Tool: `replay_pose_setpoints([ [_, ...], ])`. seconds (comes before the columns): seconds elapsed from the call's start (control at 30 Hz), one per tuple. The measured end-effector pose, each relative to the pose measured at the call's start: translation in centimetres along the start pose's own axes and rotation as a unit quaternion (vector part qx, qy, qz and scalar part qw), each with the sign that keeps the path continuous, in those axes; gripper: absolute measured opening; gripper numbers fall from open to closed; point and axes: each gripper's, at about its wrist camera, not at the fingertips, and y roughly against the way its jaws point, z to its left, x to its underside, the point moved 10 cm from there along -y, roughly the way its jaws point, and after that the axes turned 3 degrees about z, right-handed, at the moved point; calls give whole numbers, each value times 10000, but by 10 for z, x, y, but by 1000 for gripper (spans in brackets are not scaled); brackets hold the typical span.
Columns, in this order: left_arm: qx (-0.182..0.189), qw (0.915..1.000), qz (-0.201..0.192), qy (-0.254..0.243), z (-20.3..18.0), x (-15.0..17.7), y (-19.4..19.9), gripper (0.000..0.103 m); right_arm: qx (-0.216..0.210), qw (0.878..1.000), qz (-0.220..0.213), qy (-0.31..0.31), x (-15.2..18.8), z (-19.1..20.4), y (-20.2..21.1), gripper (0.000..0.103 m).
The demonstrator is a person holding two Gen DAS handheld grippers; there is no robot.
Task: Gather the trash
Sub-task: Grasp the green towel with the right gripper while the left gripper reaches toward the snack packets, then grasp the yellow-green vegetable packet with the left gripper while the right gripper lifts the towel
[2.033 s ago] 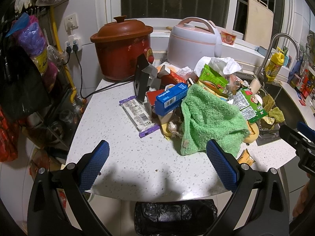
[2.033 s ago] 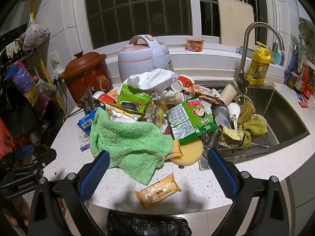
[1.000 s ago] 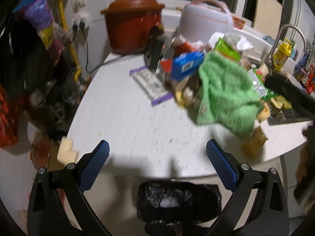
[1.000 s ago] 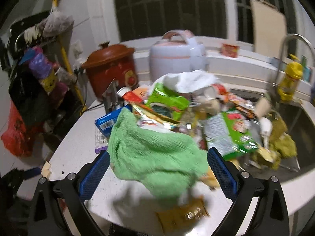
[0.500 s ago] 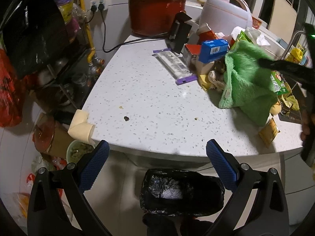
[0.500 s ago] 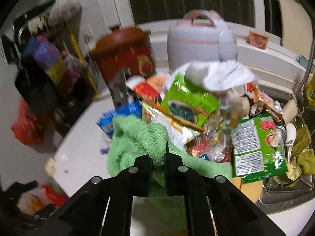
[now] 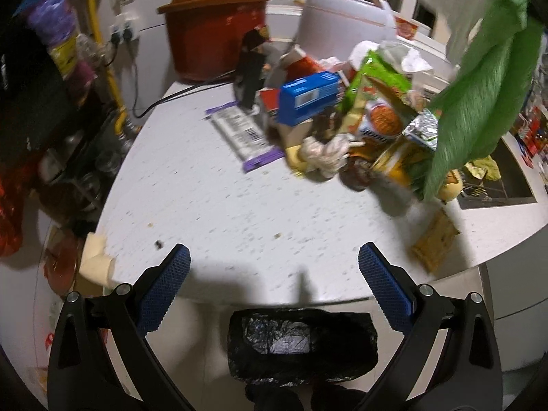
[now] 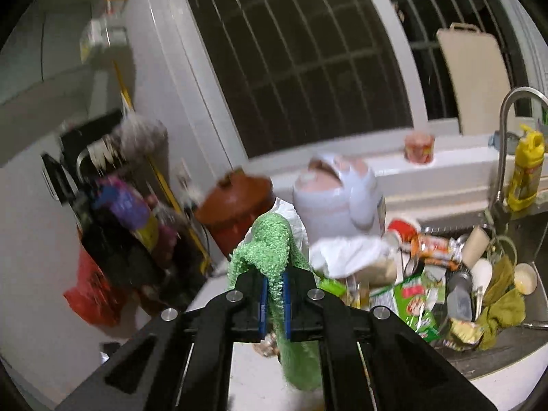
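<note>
1. Plainly pinches the green towel (image 8: 274, 257) between the pads of the right gripper (image 8: 275, 299): jaws clenched on a fold of it, cloth bunched above the fingers and hanging below.
2. Hangs the towel clear of the heap, at 2 o'clock in the left wrist view, its tail dangling near the yellow sponge (image 7: 450, 179) at the sink's edge; probably lifted aside because it covers wrappers, not because it counts as trash.
3. Leaves the trash itself on the countertop (image 7: 205, 205): blue box (image 7: 308, 97), purple-edged wrapper (image 7: 245, 133), green snack bag (image 7: 380, 78) piled around 12 to 1 o'clock, and a tan snack packet (image 7: 435, 239) alone at 3 o'clock near the counter's edge.
4. Keeps the black-lined bin (image 7: 301, 346) at 6 o'clock, below the counter's rim, apparently so that pieces can be dropped straight in.
5. Holds the left gripper (image 7: 274, 281) released and empty, blue pads spread wide, tilted steeply down over the counter's front edge and the bin.
6. Points the right gripper only slightly downward, raised above the pile, toward the rice cooker (image 8: 337, 198) and window.
</note>
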Motion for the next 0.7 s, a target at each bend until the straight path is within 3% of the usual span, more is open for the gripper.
replay_pose_setpoints([
  [0.2, 311, 9991, -76, -275, -27, -10, -4, 96, -119, 9977, -667, -14, -30, 4, 76, 7],
  [0.3, 546, 9963, -138, -648, -56, -11, -14, 96, -77, 9964, -837, -81, -33, -4, 105, 7],
  [0.4, 674, 9953, -81, -690, -74, -13, -30, 96, 45, 9960, -873, -190, -25, -16, 124, 7],
  [0.5, 897, 9951, -4, -424, -90, -16, -52, 96, 132, 9958, -796, -433, -6, -34, 135, 7],
  [0.7, 649, 9969, 73, -436, -79, -8, -76, 96, 212, 9942, -617, -854, 28, -63, 142, 7],
])
